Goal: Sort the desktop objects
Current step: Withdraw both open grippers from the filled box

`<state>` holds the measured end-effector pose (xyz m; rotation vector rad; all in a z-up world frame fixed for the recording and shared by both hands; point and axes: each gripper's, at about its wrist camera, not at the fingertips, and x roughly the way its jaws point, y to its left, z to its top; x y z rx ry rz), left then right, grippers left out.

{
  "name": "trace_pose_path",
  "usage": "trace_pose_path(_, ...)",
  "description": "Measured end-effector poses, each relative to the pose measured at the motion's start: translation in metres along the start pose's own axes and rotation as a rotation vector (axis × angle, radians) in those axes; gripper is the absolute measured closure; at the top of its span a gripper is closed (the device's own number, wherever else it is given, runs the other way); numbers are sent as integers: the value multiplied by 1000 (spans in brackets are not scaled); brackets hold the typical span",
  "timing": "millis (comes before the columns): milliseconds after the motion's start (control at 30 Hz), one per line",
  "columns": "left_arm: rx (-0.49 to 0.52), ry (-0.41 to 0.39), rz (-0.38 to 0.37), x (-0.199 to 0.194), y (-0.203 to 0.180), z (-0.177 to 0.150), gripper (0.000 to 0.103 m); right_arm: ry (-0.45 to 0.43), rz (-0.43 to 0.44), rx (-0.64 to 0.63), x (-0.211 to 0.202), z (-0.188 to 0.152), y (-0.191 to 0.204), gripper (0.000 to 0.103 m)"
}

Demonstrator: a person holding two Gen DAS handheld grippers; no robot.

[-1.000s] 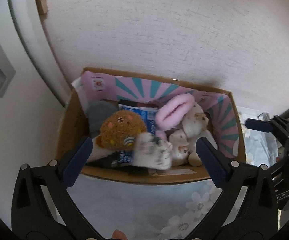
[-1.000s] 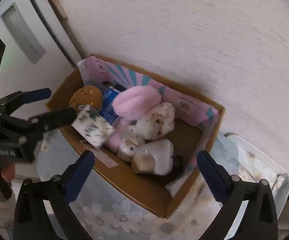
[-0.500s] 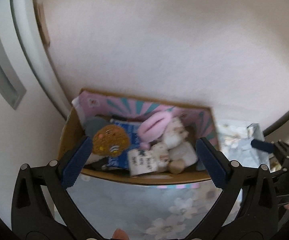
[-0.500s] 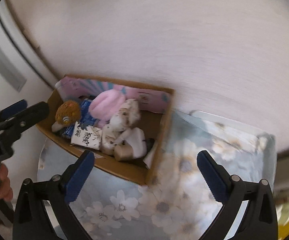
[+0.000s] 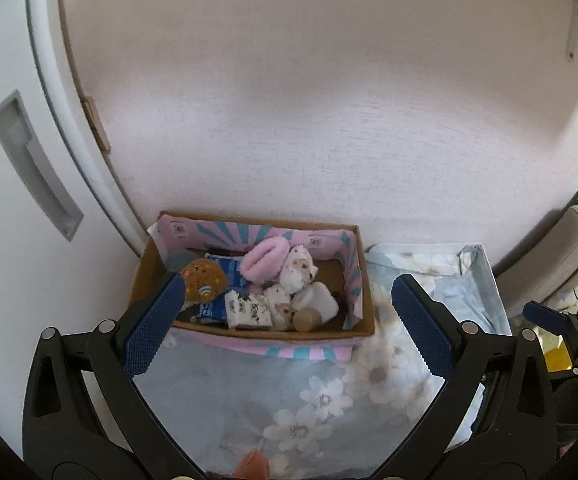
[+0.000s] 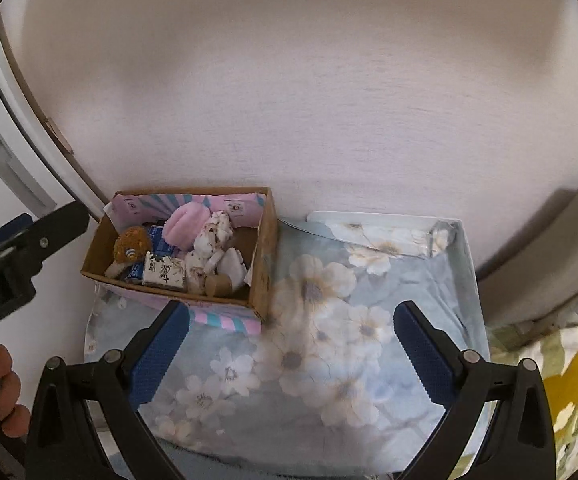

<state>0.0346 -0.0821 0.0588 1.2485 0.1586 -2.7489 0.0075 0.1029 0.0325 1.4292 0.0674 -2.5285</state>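
Note:
A cardboard box [image 5: 363,312] [image 6: 267,248] with a pink and teal lining stands against the wall on the floral cloth. In it lie a brown plush toy [image 5: 204,280] [image 6: 129,243], a pink fluffy item [image 5: 264,262] [image 6: 189,222], a blue packet [image 5: 231,274], a white patterned tissue pack [image 5: 248,309] [image 6: 163,274], spotted white cloth pieces [image 5: 297,270] [image 6: 213,234] and a white bottle with a tan cap [image 5: 314,309]. My left gripper [image 5: 287,326] is open and empty, held back in front of the box. My right gripper [image 6: 291,354] is open and empty, over the cloth to the right of the box.
The floral cloth [image 6: 329,332] covers the table. A white wall rises behind the box. A white door with a recessed handle [image 5: 35,164] stands at the left. A beige cushion [image 6: 549,256] and a yellow-flowered fabric [image 6: 577,380] lie at the right.
The tissue pack dropped from my left gripper into the box. Both grippers have pulled back and up from the box, so it looks smaller; the right one moved rightward.

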Motion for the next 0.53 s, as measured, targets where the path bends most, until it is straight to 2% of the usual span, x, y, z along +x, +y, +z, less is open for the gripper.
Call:
trace_pose_path(133,-9,-26,-6,-18,-5,-7,0,-42,-52,0,-18,-10,-1,1)
trace_pose_path(400,10,-49,-35,-31,-13,-17,0,-101,-55,0,-37,-17,2,1)
trace_pose_path(533,9,-51,-35,-34,-12,-19,0,-101,-49,-3,-37,-19,1,1)
